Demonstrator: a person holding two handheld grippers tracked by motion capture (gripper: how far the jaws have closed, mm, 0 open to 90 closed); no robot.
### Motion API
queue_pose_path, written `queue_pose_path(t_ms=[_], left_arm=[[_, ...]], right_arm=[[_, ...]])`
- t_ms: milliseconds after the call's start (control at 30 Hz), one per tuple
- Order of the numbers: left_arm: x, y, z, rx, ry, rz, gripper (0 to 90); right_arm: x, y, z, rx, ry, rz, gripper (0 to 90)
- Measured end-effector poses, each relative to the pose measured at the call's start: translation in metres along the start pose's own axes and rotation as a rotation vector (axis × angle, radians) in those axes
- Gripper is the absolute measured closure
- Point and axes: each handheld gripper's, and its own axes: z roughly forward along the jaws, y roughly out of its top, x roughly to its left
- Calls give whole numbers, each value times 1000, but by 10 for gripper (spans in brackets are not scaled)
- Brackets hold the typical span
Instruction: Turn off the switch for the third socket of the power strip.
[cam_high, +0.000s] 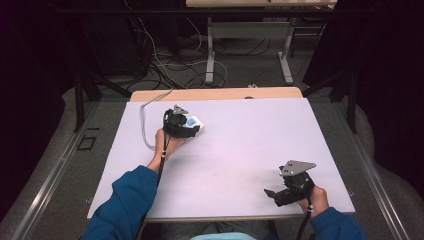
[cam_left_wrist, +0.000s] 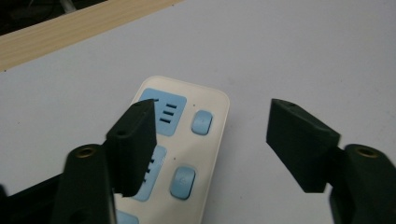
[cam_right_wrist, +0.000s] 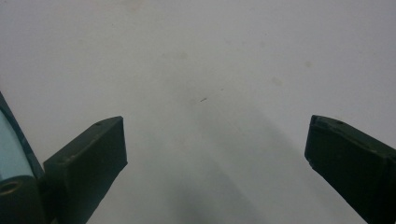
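A cream power strip (cam_left_wrist: 205, 140) with blue sockets and blue switches lies on the white table top (cam_high: 240, 145). In the high view the power strip (cam_high: 195, 124) sits at the table's back left, its grey cable (cam_high: 145, 125) curling off to the left. My left gripper (cam_high: 176, 124) hovers right over it, and in the left gripper view the left gripper (cam_left_wrist: 212, 140) is open, one jaw above the sockets, the other over bare table. My right gripper (cam_high: 272, 194) rests near the front right corner; the right gripper (cam_right_wrist: 215, 154) is open above bare table.
A wooden strip (cam_high: 215, 94) edges the table's far side. Beyond it stand a metal desk frame (cam_high: 247, 50) and tangled floor cables (cam_high: 170, 60). The table's front edge (cam_high: 220, 218) lies just ahead of the person's blue sleeves.
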Motion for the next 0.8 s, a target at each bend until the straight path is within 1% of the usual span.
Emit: queue_pose_path(t_ms=[33, 67, 100, 133, 167, 200, 233, 267, 300, 367, 400, 433, 467, 500, 533, 600, 633, 667, 733, 767, 800], left_arm=[[-1, -1, -3, -1, 0, -5, 249], [-1, -2, -5, -5, 5, 6, 217], [-2, -2, -7, -2, 8, 5, 180], [-2, -3, -10, 0, 6, 0, 161], [-3, -4, -12, -6, 9, 9, 157], [-4, -4, -15, 1, 10, 10, 139], [-5, -5, -18, -2, 9, 15, 112], [-6, -6, -20, 1, 4, 14, 95], [-7, -7, -21, -2, 7, 17, 82], [-10, -9, -26, 4, 10, 32, 55], [-12, -11, -29, 7, 12, 34, 40], [-13, -12, -31, 15, 11, 43, 28], [-15, -13, -33, 16, 9, 40, 19], [-15, -14, -35, 19, 8, 44, 8], [-16, -16, -38, 17, 9, 51, 1], [-19, -19, -44, 14, 16, 55, 1], [-19, -21, -48, 12, 19, 60, 0], [-20, -22, -49, 4, 18, 61, 0], [-20, -25, -55, 4, 18, 60, 0], [-21, -27, -58, 10, 21, 63, 0], [-22, -29, -60, 4, 20, 62, 0]], right_arm=[[0, 0, 0, 0, 0, -4, 50], [0, -1, 1, -12, -5, -2, 50], [0, 0, 0, -9, 1, -1, 50], [-1, 0, 0, -12, -1, -4, 50], [0, 0, 0, -1, -3, 1, 50], [0, 0, 1, -11, -1, -12, 50], [-1, 0, 0, -1, 1, -10, 50], [0, 0, 1, -14, -5, -3, 50], [-1, 0, 1, -15, -6, -14, 50], [-1, 0, 0, -3, -3, -8, 50], [-1, 0, 0, -7, -3, -15, 50], [-1, 0, 0, -9, -4, -17, 50], [0, 0, 1, -15, -10, -4, 50], [0, 0, 0, -13, -9, -2, 50], [-1, 0, 0, -8, -4, -17, 50], [-1, 0, 0, -13, -6, -15, 50], [0, 0, 0, -11, -9, 0, 50], [0, 0, 0, -12, -6, -2, 50], [-1, 0, 0, -14, -4, -10, 50], [-1, 0, 0, -15, -7, -11, 50], [0, 0, 0, -13, -8, -7, 50]])
